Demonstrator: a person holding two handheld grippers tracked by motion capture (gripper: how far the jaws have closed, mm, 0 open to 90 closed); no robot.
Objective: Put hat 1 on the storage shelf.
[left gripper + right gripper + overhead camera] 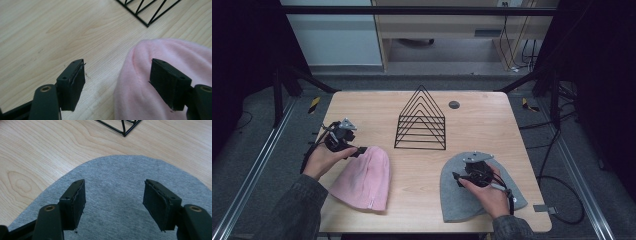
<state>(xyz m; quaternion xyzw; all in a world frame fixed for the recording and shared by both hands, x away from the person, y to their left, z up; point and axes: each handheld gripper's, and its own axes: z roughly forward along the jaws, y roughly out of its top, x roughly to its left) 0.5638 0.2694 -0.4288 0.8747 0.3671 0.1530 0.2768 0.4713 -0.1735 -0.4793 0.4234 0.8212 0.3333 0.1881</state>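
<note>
A pink beanie (363,180) lies flat at the front left of the wooden table (482,125). My left gripper (358,151) is open at its upper left edge; in the left gripper view the pink beanie (160,82) sits under one jaw, the other over bare wood. A grey beanie (457,195) lies at the front right. My right gripper (457,177) hovers open over it; the grey beanie (117,190) spreads beneath both jaws. Nothing is held between either pair of jaws.
A black wire rack (421,120) of triangular dividers stands at the table's middle, behind both hats. A round dark cable port (454,104) sits near the back edge. Bare wood lies between the hats and along the left side.
</note>
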